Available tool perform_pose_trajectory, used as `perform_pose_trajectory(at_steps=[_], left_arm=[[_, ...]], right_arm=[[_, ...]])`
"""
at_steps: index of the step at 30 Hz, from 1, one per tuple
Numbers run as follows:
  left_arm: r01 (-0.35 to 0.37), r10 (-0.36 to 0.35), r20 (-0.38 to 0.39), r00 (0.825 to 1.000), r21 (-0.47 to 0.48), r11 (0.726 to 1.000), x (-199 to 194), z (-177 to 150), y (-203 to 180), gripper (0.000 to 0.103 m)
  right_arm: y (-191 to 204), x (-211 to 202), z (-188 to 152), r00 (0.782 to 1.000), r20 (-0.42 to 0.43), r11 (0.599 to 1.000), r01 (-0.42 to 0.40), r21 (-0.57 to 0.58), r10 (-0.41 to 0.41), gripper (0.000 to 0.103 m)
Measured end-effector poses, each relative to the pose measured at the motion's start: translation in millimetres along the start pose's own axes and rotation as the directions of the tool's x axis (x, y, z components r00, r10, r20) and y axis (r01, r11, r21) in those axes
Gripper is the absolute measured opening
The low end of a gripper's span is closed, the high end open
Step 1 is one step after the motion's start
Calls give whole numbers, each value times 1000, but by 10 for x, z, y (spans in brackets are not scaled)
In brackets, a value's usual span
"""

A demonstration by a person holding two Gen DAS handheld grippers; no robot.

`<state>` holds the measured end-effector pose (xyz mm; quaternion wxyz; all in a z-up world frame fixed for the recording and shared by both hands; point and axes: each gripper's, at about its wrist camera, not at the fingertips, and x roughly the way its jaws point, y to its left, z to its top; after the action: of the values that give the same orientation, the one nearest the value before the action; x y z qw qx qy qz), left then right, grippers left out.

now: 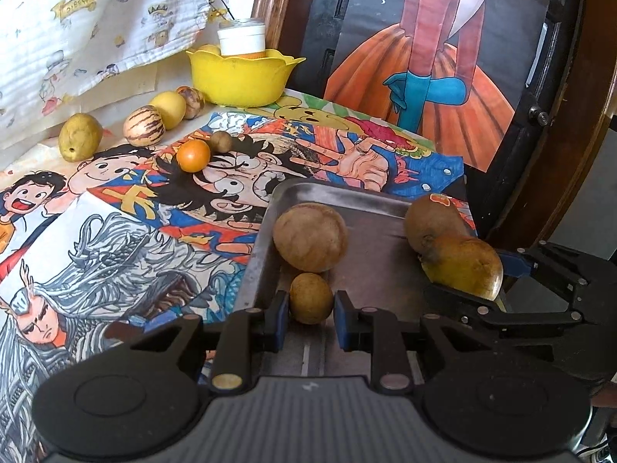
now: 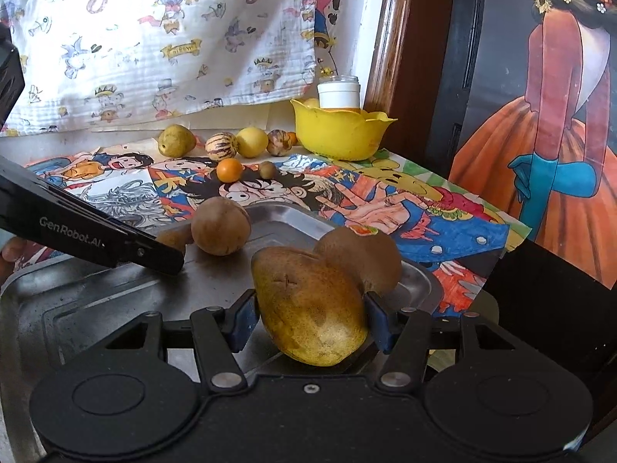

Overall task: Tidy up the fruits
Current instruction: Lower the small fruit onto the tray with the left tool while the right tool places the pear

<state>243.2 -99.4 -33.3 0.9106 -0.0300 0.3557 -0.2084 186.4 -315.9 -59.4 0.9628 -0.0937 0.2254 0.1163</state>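
Steel tray (image 1: 347, 196) lies nearest on the bench, and both claws work over it. The left claw (image 1: 311, 310) is clamped on a small round brown fruit (image 1: 311, 298) low over the tray's near left edge, just in front of a larger round brown fruit (image 1: 311, 236) that rests in the tray. The right claw (image 2: 308, 322) grips a yellow-brown pear (image 2: 308, 308) at the tray's right side, close against a kiwi (image 2: 362, 258) behind it. Placing looks like the step in hand; next, each claw should settle its fruit on the tray floor and let go without nudging the neighbours. Beyond the tray an orange fruit (image 1: 193, 155) and more fruits wait near a yellow bowl (image 1: 241, 77).
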Motion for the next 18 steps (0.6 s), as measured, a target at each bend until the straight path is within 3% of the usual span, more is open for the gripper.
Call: perform_pose_trajectory(at_steps=[7,13,18], left_arm=[[19,-19,-5,1000,-26,999,-34,-7,41,28],[35,-35,1,999,-56,998,-146,-40,60,48],[38,-35,31,999,-93,995,-360,-92,82,59]], right_arm=[[-5,21,-9,1000,3,1000,5,9,-5,61],[38,-64,-32,1000,11,1000,19,16,-19,62],[71,-267,-49,999,38,999,17,47,-19,70]])
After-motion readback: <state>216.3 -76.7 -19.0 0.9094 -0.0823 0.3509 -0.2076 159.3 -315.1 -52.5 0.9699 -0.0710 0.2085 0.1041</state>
